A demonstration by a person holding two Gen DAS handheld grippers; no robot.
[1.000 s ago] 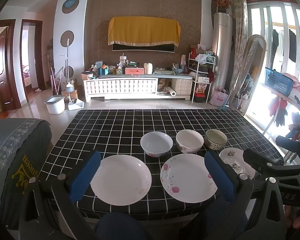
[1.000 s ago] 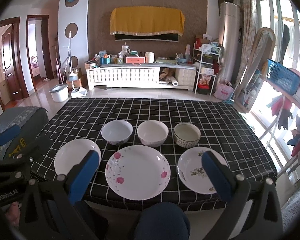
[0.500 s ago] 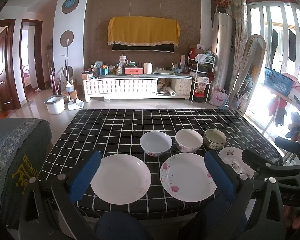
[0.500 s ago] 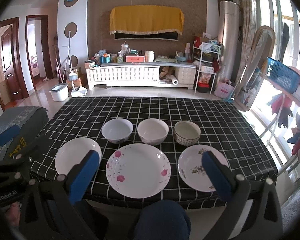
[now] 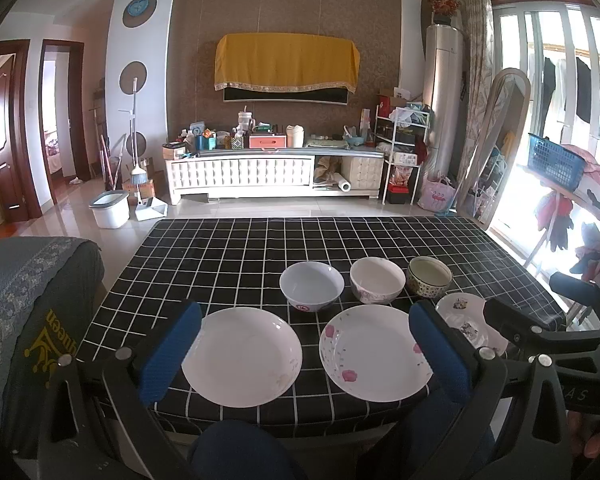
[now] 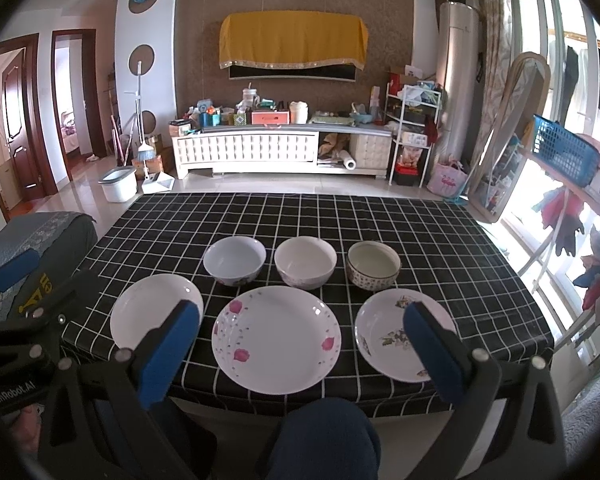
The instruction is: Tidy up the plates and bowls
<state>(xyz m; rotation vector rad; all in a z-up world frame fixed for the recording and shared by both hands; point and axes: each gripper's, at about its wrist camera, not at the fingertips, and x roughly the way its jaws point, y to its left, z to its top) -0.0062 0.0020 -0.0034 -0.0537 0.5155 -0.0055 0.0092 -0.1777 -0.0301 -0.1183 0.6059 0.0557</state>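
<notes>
Three plates lie in a row near the table's front edge: a plain white plate, a pink-flowered plate and a small leaf-patterned plate. Behind them stand a white bowl, a cream bowl and a patterned bowl. My left gripper is open and empty, above the front edge between the white and flowered plates. My right gripper is open and empty over the flowered plate's near side.
The table has a black checked cloth. A chair back with a grey cover stands at the left. A TV cabinet, shelf rack and clothes rack lie beyond. My knee shows below.
Both grippers have drifted slightly; the dishes sit a little higher in the right wrist view. Nothing on the table has moved.
</notes>
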